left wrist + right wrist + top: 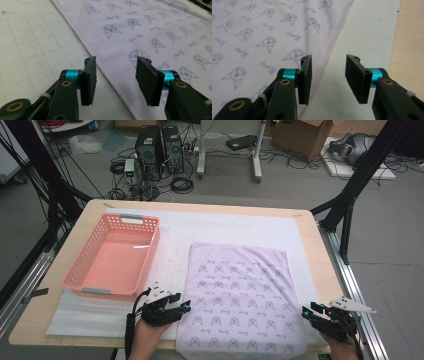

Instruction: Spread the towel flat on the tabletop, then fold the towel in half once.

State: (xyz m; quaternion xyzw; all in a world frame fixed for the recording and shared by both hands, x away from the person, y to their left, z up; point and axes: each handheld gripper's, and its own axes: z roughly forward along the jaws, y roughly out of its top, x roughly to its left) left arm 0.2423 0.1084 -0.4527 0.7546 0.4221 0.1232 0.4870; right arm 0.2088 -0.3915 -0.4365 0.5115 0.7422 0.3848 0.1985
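Observation:
A pale lilac towel (242,300) printed with small blue dog faces lies flat on the white mat, right of centre. My left gripper (186,307) hovers at the towel's left hem near the front; in the left gripper view that gripper (116,80) stands open, the stitched hem of the towel (130,30) running between its jaws without touching the pads. My right gripper (305,312) sits at the towel's right hem near the front. In the right gripper view that gripper (328,77) is open, and the towel (262,32) edge passes just inside the left jaw.
A pink plastic basket (75,270) with nothing in it stands at the left of the table. The white gridded mat (175,232) covers most of the wooden tabletop (320,255). Black frame legs, cables and computer cases stand on the floor beyond.

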